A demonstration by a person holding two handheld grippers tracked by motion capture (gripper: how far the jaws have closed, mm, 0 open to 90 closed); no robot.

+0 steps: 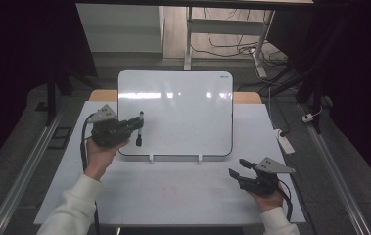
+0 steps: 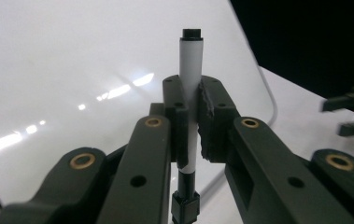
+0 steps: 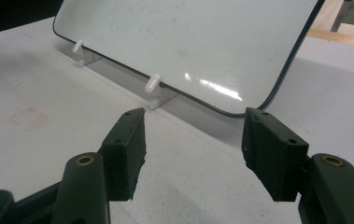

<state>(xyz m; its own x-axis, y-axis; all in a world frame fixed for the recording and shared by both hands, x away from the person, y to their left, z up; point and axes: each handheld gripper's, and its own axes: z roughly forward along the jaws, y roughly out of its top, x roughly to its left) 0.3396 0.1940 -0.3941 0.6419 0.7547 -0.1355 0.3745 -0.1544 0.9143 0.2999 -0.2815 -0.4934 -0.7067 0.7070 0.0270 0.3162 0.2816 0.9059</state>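
Observation:
A white-barrelled marker with a black cap stands upright between the jaws of my left gripper, which is shut on it. In the high view that left gripper holds the marker in front of the lower left part of the whiteboard. The whiteboard leans back on two small white feet. My right gripper hovers low over the table at the front right, jaws open and empty. In the right gripper view the right gripper points at the whiteboard's lower corner.
The grey-white table carries the whiteboard on its white feet. A faint reddish stain marks the tabletop. A white power strip lies off the table's right edge. Desk legs and cables stand behind the table.

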